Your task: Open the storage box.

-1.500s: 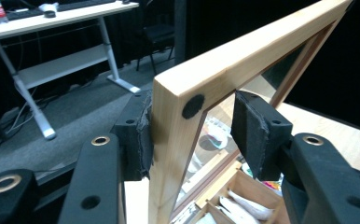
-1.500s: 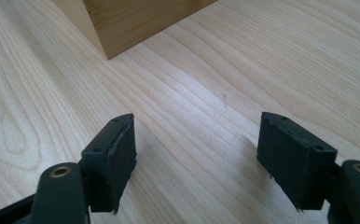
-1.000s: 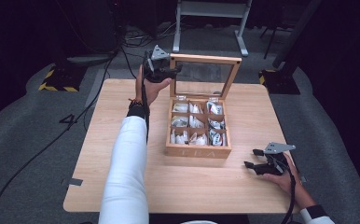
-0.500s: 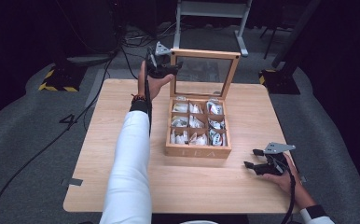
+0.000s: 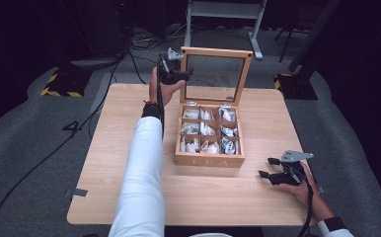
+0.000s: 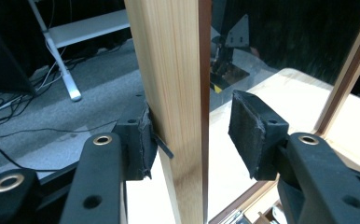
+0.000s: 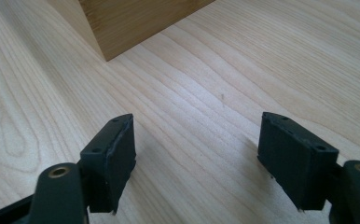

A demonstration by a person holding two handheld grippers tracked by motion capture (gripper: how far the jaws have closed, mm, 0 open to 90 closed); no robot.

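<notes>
Left gripper (image 5: 181, 75), black, two-jawed, raised at the far left corner of the box: jaws astride the left stile of the upright glass-paned wooden lid (image 5: 217, 51), just eased apart. One pad against the wood, the other a little clear of it.

Right gripper (image 5: 267, 167), same make: jaws spread wide, nothing between them, low over the table near the front right corner of the box.

Light wooden tea box (image 5: 208, 160), six compartments, at mid-table; hinged lid standing open at its far edge. White sachets (image 5: 206, 129) in the compartments.

Pale wooden table (image 5: 129, 113): bare on all sides of the box. White sleeve lying along the box's left side.

Beyond the box, off the table: white metal stand legs (image 5: 223, 10), dark cables (image 5: 139, 44) on grey floor, yellow-and-black striped block (image 5: 60, 84) to the far left.

Left gripper view: lid stile (image 6: 169, 70) close up between the pads (image 6: 143, 144), pad gap legible, stand leg (image 6: 66, 70) behind.

Right gripper view: box corner (image 7: 131, 23) ahead, open table grain (image 7: 192, 93) between the jaws.

Room: table edge close behind the right gripper; free board left of and in front of the box.
</notes>
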